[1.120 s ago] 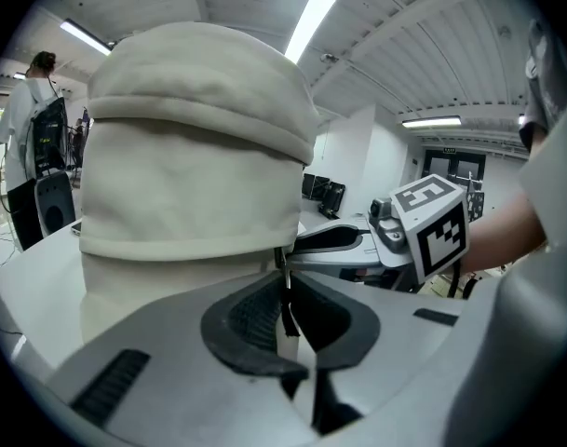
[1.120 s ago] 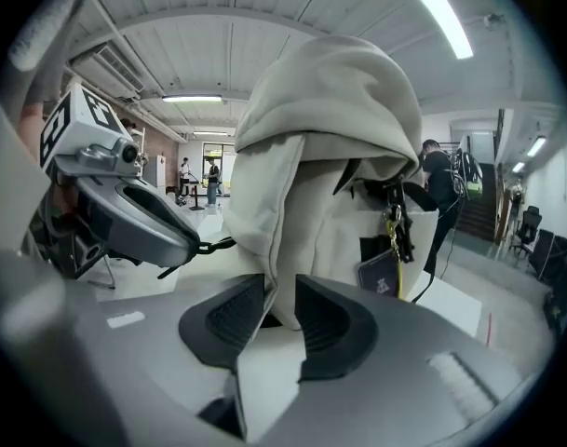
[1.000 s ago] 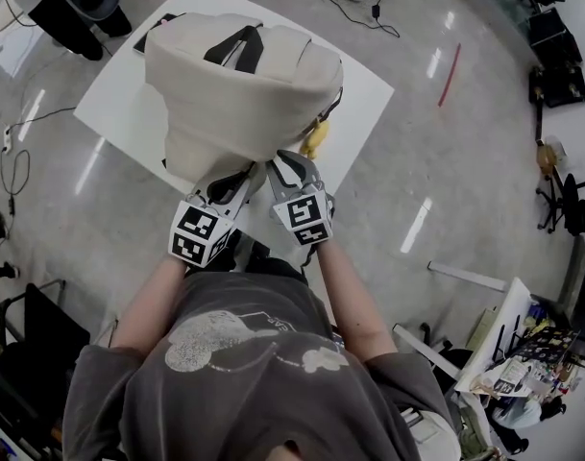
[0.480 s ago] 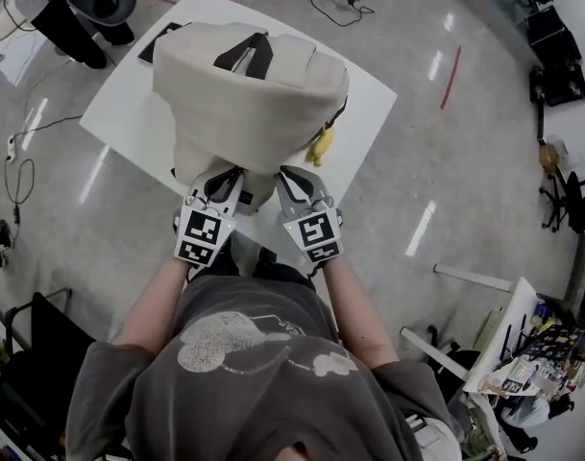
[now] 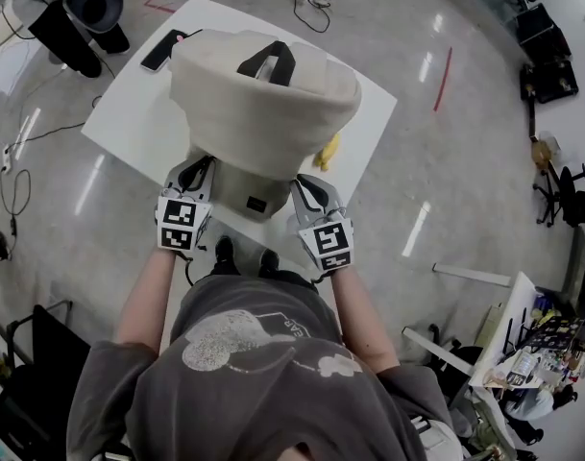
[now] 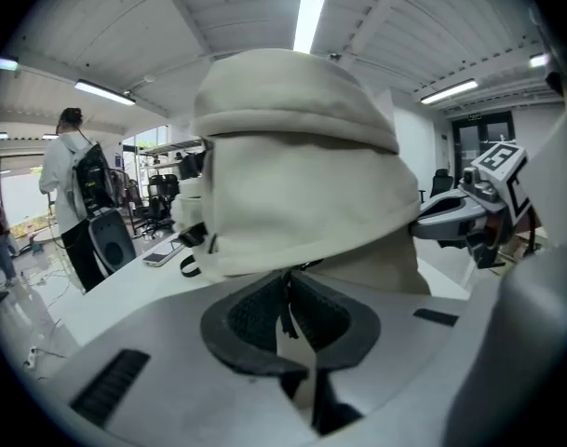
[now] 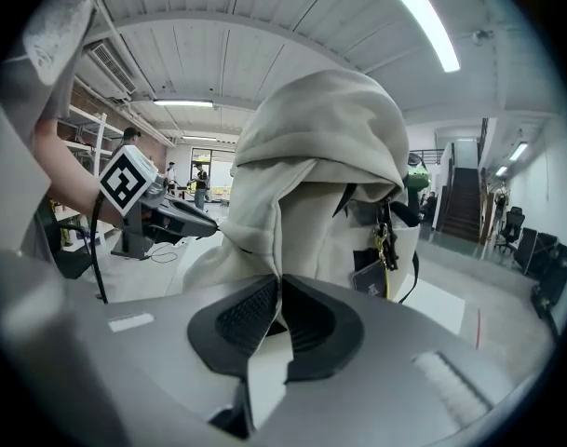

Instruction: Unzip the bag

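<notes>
A beige backpack (image 5: 263, 94) stands on the white table (image 5: 129, 113) with its black handle on top. My left gripper (image 5: 194, 179) holds the bag's lower left corner, and my right gripper (image 5: 306, 192) holds the lower right corner. In the left gripper view the jaws (image 6: 285, 291) are shut, with a thin black strand of the bag (image 6: 302, 175) pinched between the pads. In the right gripper view the jaws (image 7: 277, 291) are shut on a fold of the bag's beige cloth (image 7: 330, 156). No zipper slider is plainly visible.
A dark phone (image 5: 163, 50) lies on the table behind the bag at the left. A yellow charm (image 5: 328, 152) hangs at the bag's right side, with keys and a tag (image 7: 387, 240). A person with a backpack (image 6: 74, 184) stands beyond the table. Cables lie on the floor.
The bag has been stood up taller and shifted to the right. Both grippers have spread apart along its lower edge, the left one going left and the right one right.
</notes>
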{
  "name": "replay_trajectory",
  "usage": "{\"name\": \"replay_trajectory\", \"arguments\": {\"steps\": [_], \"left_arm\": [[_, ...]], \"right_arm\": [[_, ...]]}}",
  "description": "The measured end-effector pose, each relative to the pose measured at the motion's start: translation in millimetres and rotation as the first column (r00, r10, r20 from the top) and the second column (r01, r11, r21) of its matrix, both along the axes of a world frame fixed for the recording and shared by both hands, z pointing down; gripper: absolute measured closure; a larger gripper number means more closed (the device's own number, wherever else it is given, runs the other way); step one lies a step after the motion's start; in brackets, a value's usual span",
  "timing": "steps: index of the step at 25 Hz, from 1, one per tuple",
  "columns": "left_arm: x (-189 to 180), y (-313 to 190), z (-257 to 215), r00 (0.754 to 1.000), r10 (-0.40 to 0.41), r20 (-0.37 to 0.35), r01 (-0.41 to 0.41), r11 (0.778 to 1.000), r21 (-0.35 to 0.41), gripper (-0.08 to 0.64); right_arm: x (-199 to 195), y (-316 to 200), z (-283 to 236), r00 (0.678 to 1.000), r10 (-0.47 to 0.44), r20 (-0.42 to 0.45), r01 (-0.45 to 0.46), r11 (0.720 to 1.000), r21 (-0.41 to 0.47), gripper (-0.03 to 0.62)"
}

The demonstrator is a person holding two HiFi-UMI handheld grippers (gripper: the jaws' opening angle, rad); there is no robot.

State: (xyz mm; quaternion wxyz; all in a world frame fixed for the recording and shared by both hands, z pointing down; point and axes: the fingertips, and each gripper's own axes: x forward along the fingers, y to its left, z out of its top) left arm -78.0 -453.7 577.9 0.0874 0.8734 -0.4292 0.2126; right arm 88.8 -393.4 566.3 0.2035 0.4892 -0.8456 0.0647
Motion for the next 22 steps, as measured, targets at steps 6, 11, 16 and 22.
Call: {"name": "replay_trajectory", "arguments": {"steps": [6, 11, 16, 22], "left_arm": [[-64.2, -36.5, 13.1, 0.994, -0.106, -0.002, 0.106, 0.994, -0.02, 0.522], [-65.9, -44.8, 16.7, 0.996, -0.084, 0.008, 0.084, 0.996, -0.014, 0.52], [-63.6, -44.8, 20.2, 0.994, -0.112, -0.018, 0.112, 0.993, -0.024, 0.52], [-61.4, -36.7, 24.5, 0.994, -0.11, -0.021, 0.109, 0.993, -0.045, 0.52]], "right_arm": [[1.3, -3.8, 3.3, 0.999, 0.039, 0.004, -0.039, 0.999, -0.012, 0.572], [1.4, -9.4, 5.2, 0.997, 0.073, 0.004, -0.073, 0.997, -0.02, 0.572], [3.2, -11.0, 8.5, 0.995, 0.097, 0.014, -0.097, 0.995, -0.024, 0.572], [4.6, -13.4, 10.9, 0.991, 0.132, 0.012, -0.131, 0.991, -0.027, 0.569]]}}
